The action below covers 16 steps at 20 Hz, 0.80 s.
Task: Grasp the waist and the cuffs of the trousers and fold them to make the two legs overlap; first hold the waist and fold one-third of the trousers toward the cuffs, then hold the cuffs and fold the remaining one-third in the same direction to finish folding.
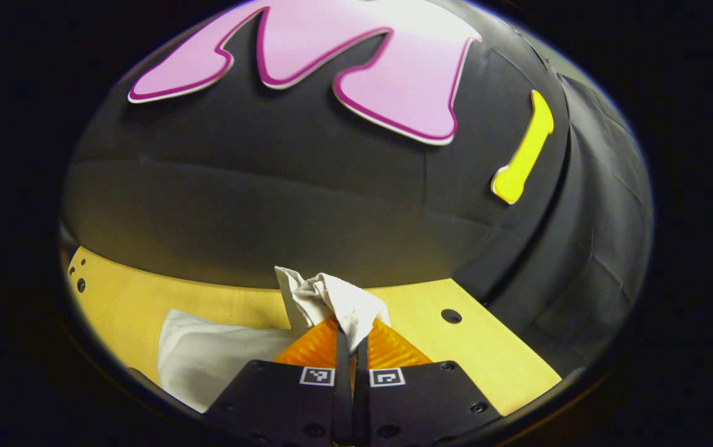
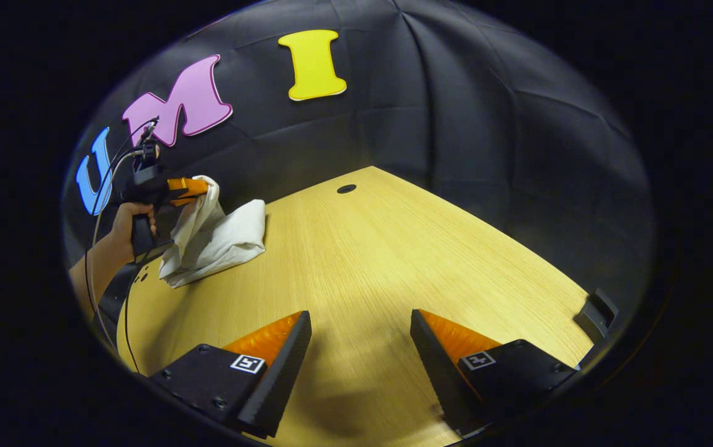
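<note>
The white trousers (image 1: 207, 354) lie bunched on the wooden table (image 1: 486, 354), and a fold of their cloth sticks up between my fingers. My left gripper (image 1: 351, 332) is shut on that fold, lifted a little off the table. In the right gripper view the same trousers (image 2: 219, 239) hang in a heap at the far left from the left gripper (image 2: 198, 186), which a hand (image 2: 130, 226) holds. My right gripper (image 2: 361, 320) stands open over the bare table (image 2: 393, 248), well apart from the cloth, with nothing between its fingers.
The black cloth wall closes the table at the back and sides. A round hole (image 2: 346, 188) sits in the tabletop near the far edge. A dark clamp (image 2: 595, 313) is fixed at the table's right edge. Cables (image 2: 105, 205) hang from the left gripper.
</note>
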Tool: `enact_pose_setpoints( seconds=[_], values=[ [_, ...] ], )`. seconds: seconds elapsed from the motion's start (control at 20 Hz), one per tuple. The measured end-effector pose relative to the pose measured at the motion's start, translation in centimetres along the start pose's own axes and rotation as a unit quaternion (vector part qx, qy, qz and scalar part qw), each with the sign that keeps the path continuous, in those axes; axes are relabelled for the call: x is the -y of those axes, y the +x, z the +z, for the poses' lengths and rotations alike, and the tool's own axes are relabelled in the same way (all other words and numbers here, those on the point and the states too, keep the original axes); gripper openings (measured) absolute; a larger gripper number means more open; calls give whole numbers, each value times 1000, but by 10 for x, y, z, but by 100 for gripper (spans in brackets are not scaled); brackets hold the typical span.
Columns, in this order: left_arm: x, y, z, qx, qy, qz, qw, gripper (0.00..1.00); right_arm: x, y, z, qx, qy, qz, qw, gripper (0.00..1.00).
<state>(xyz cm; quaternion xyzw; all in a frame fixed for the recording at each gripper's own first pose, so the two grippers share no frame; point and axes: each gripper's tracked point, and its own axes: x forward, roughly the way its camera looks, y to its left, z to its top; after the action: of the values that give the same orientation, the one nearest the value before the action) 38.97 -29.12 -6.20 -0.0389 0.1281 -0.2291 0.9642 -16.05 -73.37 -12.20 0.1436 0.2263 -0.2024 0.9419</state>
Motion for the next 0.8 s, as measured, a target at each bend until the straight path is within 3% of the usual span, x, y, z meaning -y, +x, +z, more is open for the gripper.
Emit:
enact_pose_setpoints(
  seconds=[0.15,0.2,0.5,0.8],
  values=[
    [4,-1,-8,-25,3,14,1000,15,3,-15,-4,4,15,-6,1000,98],
    [3,-3,-7,-29,3,15,999,23,1,-22,-5,6,20,-4,1000,98],
    [12,-65,-20,-25,20,22,999,95,-25,-67,-8,10,-16,33,999,98],
    [1,-196,17,30,43,58,997,97,-61,-123,42,65,-51,69,994,98]
  ],
)
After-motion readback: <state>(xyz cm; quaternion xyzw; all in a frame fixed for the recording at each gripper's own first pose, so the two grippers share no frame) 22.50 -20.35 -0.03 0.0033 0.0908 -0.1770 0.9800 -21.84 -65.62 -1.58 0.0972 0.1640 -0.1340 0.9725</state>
